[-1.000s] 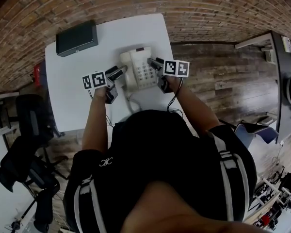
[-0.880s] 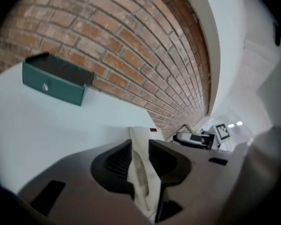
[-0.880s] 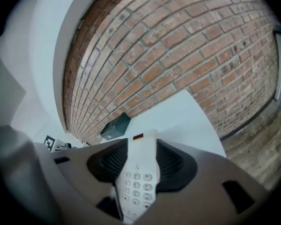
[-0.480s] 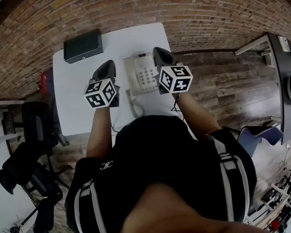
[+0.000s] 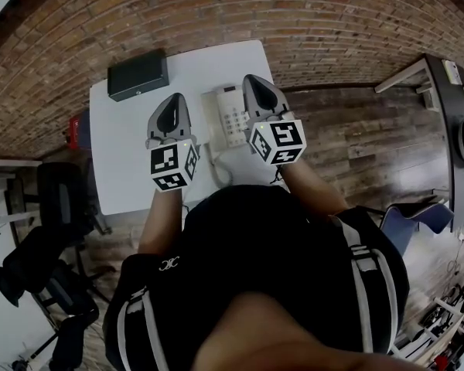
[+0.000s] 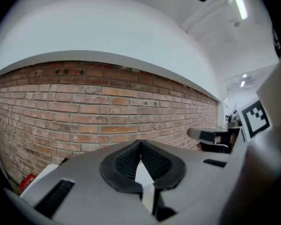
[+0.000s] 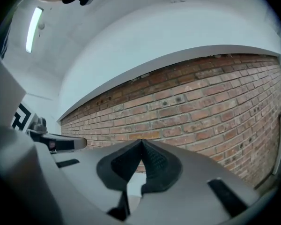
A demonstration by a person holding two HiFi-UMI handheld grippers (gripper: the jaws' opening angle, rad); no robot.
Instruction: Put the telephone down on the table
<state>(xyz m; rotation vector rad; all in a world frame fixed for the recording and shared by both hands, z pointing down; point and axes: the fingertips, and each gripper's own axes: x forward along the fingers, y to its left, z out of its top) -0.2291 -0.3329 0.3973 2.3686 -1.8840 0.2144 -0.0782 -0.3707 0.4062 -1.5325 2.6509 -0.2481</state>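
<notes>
Now, left tool [image 5: 173, 99] closed empty, right tool [image 5: 252, 79] closed empty, telephone [image 5: 232, 118] on white table [image 5: 127, 153]

The white table [image 5: 120, 168] carries 2 things: a white telephone [image 5: 230, 114] and, well apart, a black box [image 5: 138, 74].

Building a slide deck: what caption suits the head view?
Telephone set on the white table, left gripper and right gripper held above it, both shut and empty.

One telephone [image 5: 232, 116]. One black box [image 5: 138, 74]. One white tabletop [image 5: 124, 157]. Two hand-held grippers: left hand-held gripper [image 5: 173, 99], right hand-held gripper [image 5: 251, 79]. Two marker cubes: left cube [image 5: 172, 167], right cube [image 5: 278, 142]. One red object [image 5: 77, 130] beside tabletop.
</notes>
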